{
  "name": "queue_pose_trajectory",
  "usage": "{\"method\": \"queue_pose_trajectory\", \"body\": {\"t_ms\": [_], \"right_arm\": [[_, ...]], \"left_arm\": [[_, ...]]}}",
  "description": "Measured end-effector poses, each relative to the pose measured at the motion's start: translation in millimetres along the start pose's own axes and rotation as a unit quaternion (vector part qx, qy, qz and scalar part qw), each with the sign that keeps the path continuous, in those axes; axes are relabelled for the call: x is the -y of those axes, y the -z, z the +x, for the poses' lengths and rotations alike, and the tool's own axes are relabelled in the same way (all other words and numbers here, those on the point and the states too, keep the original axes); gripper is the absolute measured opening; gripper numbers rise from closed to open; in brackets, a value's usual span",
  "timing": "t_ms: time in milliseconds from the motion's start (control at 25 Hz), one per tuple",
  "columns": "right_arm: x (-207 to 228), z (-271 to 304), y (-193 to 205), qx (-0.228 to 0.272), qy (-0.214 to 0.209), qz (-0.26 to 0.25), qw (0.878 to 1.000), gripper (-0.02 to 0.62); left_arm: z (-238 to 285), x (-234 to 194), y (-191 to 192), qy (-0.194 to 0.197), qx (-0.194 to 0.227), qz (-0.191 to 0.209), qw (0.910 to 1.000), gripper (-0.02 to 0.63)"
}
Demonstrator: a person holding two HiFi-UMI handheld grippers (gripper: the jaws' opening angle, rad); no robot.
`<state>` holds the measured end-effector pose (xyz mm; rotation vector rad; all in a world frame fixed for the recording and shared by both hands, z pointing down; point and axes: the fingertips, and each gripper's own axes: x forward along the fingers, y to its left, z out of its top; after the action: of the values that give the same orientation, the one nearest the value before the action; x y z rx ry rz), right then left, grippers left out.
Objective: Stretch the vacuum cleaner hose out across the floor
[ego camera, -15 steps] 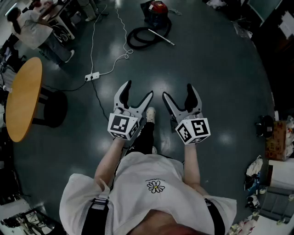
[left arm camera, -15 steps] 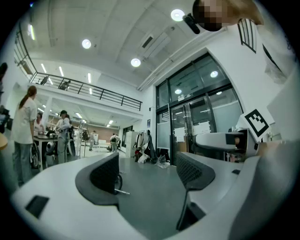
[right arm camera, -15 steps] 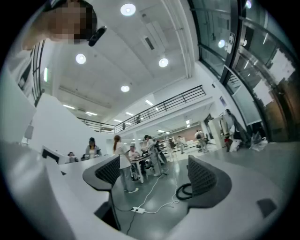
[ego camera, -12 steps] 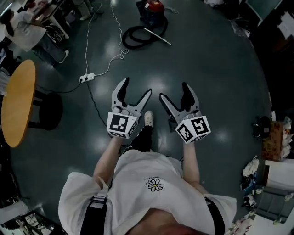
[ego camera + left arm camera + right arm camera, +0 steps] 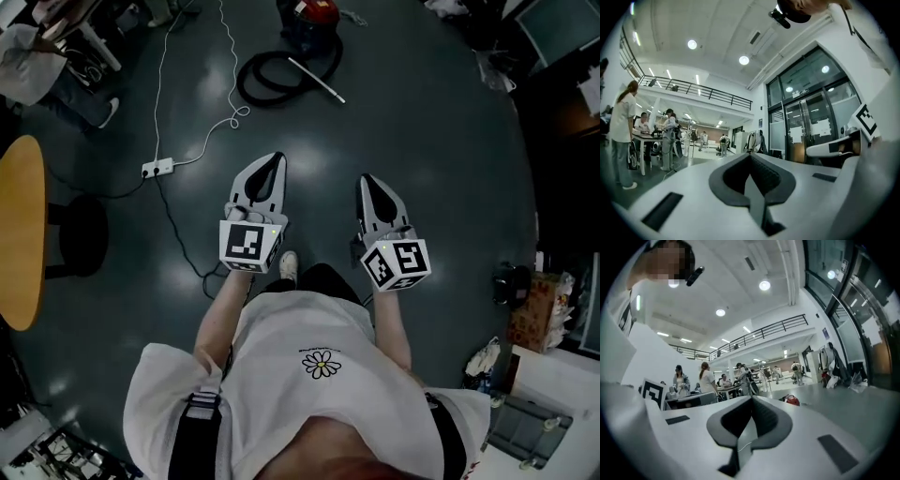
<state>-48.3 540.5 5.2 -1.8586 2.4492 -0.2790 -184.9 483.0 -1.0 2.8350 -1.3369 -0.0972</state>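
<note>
The red vacuum cleaner (image 5: 310, 13) stands on the dark floor at the far top of the head view. Its black hose (image 5: 265, 82) lies coiled in a loop beside it, and a metal wand (image 5: 317, 81) crosses the loop. My left gripper (image 5: 269, 163) and right gripper (image 5: 368, 182) are held side by side in front of my body, well short of the hose. Both have their jaws shut with nothing between them. In the right gripper view the gripper (image 5: 751, 405) points level across the hall and the vacuum cleaner (image 5: 791, 400) shows small in the distance. The left gripper (image 5: 751, 161) faces glass doors.
A white power strip (image 5: 157, 169) and its white cable (image 5: 212, 141) lie on the floor at the left, with a dark cable running toward my feet. An orange round table (image 5: 19, 234) and black stool (image 5: 81, 234) stand far left. Clutter (image 5: 534, 300) lines the right edge. People stand at the top left.
Both grippers had their jaws spread wide in the earlier frames and now both are shut. The floor scene has slid left and up in the head view.
</note>
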Motion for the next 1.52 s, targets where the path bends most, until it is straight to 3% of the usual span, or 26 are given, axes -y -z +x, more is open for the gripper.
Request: {"method": "queue_pose_trajectory", "body": {"t_ms": [240, 480, 640, 760, 920, 1200, 1360, 1400, 1520], "right_arm": [[54.7, 91.4, 4.2, -0.024, -0.052, 0.098, 0.994, 0.015], [141.0, 237.5, 33.8, -0.057, -0.051, 0.081, 0.994, 0.015], [204.2, 333.1, 21.0, -0.082, -0.064, 0.088, 0.991, 0.015], [231.5, 395.1, 1.4, -0.090, -0.086, 0.082, 0.989, 0.015], [260.3, 458.4, -4.1, -0.091, -0.086, 0.100, 0.987, 0.015], [303.9, 545.6, -12.2, -0.092, -0.079, 0.135, 0.983, 0.016], [336.0, 615.5, -14.5, -0.094, -0.087, 0.178, 0.976, 0.018], [346.7, 635.6, -16.5, -0.096, -0.079, 0.191, 0.974, 0.022], [383.2, 701.2, -20.2, -0.110, -0.033, 0.178, 0.977, 0.169]], "left_arm": [[87.9, -44.3, 24.1, -0.006, -0.029, -0.024, 0.9993, 0.006], [228.9, -111.0, 69.9, -0.005, -0.046, -0.027, 0.9986, 0.006], [330.3, -150.1, 57.9, -0.012, -0.054, -0.037, 0.9978, 0.006], [386.5, -187.6, 39.1, -0.041, -0.057, -0.032, 0.9970, 0.006], [439.5, -232.0, 42.6, -0.060, -0.076, -0.026, 0.9950, 0.006], [534.6, -303.4, 75.1, -0.057, -0.104, -0.044, 0.9919, 0.006], [609.8, -346.6, 90.9, -0.030, -0.079, -0.068, 0.9941, 0.008], [630.6, -358.6, 92.4, -0.021, -0.074, -0.074, 0.9943, 0.008], [691.4, -398.9, 92.4, 0.006, -0.073, -0.076, 0.9944, 0.011]]}}
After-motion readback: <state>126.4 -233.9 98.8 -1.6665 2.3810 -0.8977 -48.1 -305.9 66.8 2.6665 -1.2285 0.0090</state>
